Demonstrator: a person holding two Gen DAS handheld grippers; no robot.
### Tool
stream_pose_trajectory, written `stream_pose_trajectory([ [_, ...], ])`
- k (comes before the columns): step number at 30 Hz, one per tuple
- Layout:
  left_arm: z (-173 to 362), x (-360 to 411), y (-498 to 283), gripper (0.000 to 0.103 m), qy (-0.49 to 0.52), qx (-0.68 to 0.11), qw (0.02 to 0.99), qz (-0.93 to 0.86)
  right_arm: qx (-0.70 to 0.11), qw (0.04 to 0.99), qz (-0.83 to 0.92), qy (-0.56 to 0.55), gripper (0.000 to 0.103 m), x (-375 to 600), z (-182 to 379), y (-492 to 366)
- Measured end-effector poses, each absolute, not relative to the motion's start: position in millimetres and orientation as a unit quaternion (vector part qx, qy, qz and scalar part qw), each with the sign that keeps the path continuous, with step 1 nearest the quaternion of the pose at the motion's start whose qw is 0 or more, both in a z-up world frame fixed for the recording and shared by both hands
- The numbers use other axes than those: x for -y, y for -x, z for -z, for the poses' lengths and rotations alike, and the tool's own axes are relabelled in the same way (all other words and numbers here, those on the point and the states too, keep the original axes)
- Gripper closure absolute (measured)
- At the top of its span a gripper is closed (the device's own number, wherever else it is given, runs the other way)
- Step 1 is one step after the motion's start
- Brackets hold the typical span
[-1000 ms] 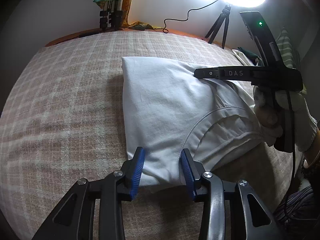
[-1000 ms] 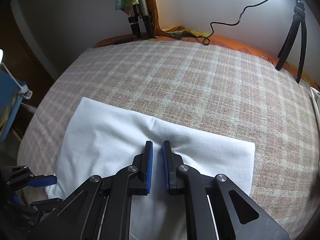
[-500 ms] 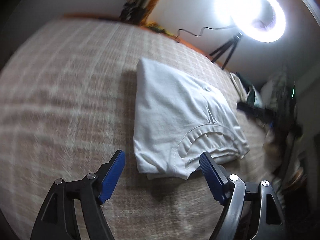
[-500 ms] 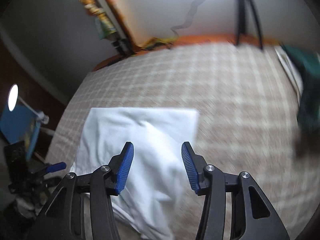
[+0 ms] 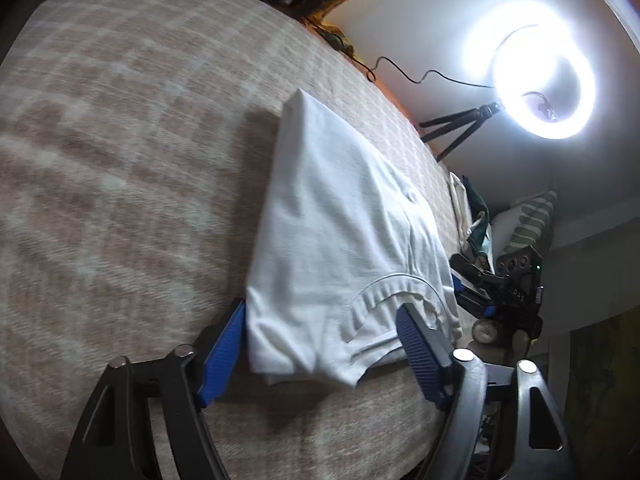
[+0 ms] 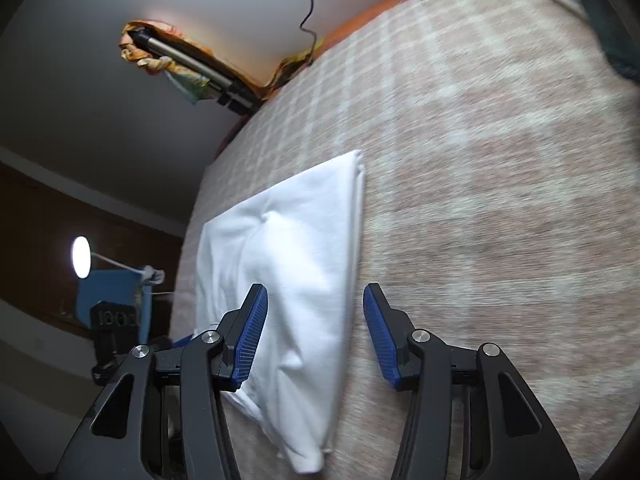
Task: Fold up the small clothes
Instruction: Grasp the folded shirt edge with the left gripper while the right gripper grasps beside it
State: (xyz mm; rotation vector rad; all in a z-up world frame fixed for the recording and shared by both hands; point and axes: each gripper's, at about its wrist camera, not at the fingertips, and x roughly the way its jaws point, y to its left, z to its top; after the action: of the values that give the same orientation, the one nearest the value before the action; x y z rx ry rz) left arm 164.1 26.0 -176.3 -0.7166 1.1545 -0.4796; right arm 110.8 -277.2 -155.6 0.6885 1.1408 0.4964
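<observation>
A folded white garment (image 5: 340, 240) lies on the checked blanket (image 5: 120, 160); its neck opening faces my left gripper. My left gripper (image 5: 324, 354) is open, its blue pads on either side of the garment's near edge, holding nothing. The right gripper shows in the left wrist view (image 5: 476, 296) at the garment's right side. In the right wrist view the same garment (image 6: 288, 280) lies below my right gripper (image 6: 314, 336), which is open and empty over the garment's long folded edge. The left gripper shows in the right wrist view at the left edge (image 6: 116, 332).
A lit ring light (image 5: 544, 72) on a small tripod stands at the bed's far edge, with a cable along the wall. Folded clothes and a striped cloth (image 5: 528, 220) lie at the right. A tripod with a coloured cloth (image 6: 180, 60) leans on the wall.
Both grippers have opened and let go of the garment, then pulled back and tilted. The garment now lies flat and folded on the blanket.
</observation>
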Motion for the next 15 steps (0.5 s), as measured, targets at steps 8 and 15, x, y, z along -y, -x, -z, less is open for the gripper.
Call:
stream_pose_trajectory([
  [8,177.6,-14.3,-174.4,0.086,0.302,-0.539,0.760,0.201,-0.540,0.762,-0.224,-0.278,0.088,250.7,156.8,-116.7],
  [15,159.5,-6.0,-166.9,0.092,0.245,-0.519,0.796,0.192,-0.536,0.786,-0.207,-0.229,0.094,238.2,134.3,-113.0],
])
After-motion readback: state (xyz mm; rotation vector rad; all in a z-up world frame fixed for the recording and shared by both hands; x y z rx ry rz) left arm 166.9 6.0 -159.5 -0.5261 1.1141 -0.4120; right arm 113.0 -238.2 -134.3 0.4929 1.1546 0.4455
